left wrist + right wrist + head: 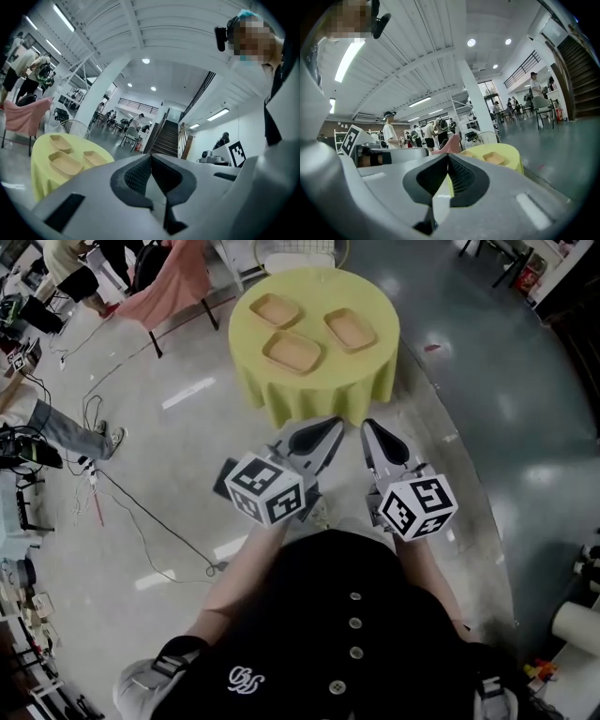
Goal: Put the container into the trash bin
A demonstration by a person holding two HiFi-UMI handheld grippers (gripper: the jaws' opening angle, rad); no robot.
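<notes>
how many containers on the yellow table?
3, all on the yellow table: far-left container, right container, near container closest to the person. None appears hidden.

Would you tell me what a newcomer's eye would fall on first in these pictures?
The round table under a bright yellow cloth stands top centre of the head view, bearing three shallow tan containers. Below it, the left gripper and right gripper, each with a black-and-white marker cube, point toward it with jaws shut and empty.
</notes>
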